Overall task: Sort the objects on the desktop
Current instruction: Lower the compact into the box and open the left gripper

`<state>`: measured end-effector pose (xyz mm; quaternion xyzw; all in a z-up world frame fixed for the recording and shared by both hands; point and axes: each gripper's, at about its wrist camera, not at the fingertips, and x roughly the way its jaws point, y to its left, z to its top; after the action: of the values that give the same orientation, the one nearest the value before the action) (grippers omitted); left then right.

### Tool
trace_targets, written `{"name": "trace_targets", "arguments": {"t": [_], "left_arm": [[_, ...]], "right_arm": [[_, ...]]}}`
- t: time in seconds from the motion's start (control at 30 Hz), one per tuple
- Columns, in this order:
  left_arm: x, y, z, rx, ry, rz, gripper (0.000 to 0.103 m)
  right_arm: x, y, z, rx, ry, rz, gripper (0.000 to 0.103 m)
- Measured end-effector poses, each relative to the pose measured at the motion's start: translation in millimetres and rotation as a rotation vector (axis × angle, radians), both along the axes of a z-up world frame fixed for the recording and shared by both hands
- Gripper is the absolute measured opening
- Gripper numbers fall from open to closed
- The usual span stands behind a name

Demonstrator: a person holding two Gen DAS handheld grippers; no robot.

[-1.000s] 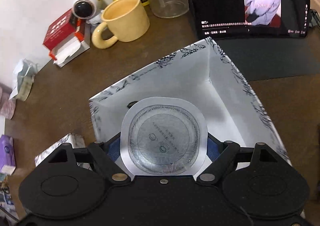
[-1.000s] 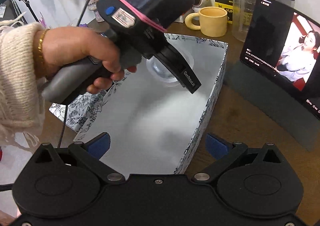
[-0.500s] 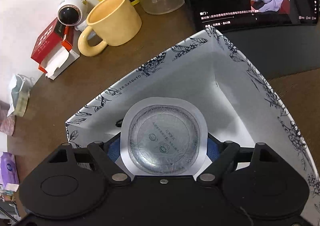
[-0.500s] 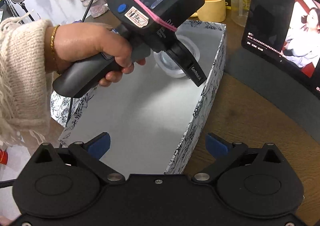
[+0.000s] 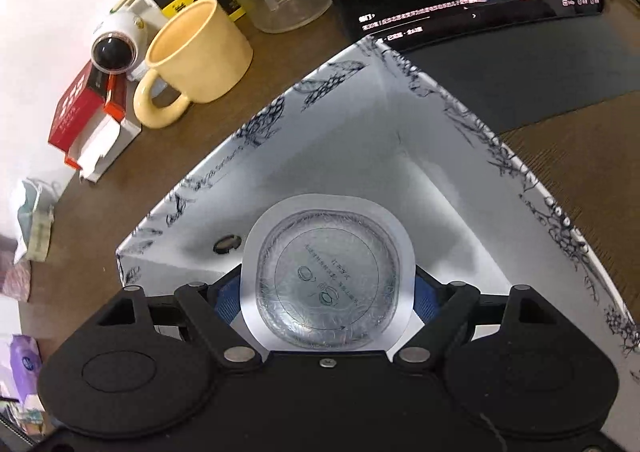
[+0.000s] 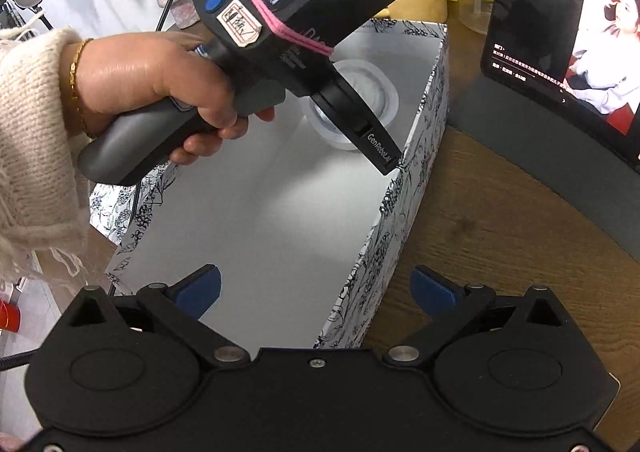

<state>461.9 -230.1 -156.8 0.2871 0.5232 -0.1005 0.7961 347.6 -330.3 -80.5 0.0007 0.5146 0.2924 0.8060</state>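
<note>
Descent has carried the left gripper [image 5: 327, 290], fingers clamped on the sealed jelly cup [image 5: 327, 277], deeper into the floral box's [image 5: 276, 120] far corner; release looks close. Only the right wrist view shows the right gripper [image 6: 316, 286], spread wide and empty, over the box's near end.

Over the last second I've carried the left gripper [image 5: 327, 288] forward and lower into the far corner of the floral box [image 5: 400, 156], so the sealed cup [image 5: 327, 284] in its grip now sits down between the box walls and the yellow mug [image 5: 198, 56] looms closer. From my right gripper [image 6: 316, 286] I see the hand [image 6: 160, 84] on the left tool reaching deeper along the box, with the cup now near the far end wall.
</note>
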Motion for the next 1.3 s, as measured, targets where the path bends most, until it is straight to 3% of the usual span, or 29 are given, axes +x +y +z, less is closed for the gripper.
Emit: {"name": "trace_targets", "arguments": {"t": [0.4,0.63,0.8,1.03,1.3], "left_arm": [[8.3,3.6,-8.5,-0.017,0.023,0.010,0.081],[7.3,3.8,-2.9,0.017,0.004,0.010,0.092],[1.7,10.9,15.4,-0.009,-0.010,0.054,0.094],[-21.1,25.1,61.6,0.000,-0.148,0.084,0.103],[-57.2,62.0,102.9,-0.085,-0.166,0.152,0.103]], "right_arm": [[-3.1,-1.5,-5.1,0.010,0.018,0.007,0.102],[-3.5,-4.4,-4.4,0.007,0.010,0.005,0.102],[-5.1,-7.5,-0.5,0.007,0.002,0.005,0.102],[-12.4,-7.6,14.9,0.018,-0.036,0.003,0.102],[-36.0,2.3,43.1,-0.005,-0.105,-0.012,0.102]]}}
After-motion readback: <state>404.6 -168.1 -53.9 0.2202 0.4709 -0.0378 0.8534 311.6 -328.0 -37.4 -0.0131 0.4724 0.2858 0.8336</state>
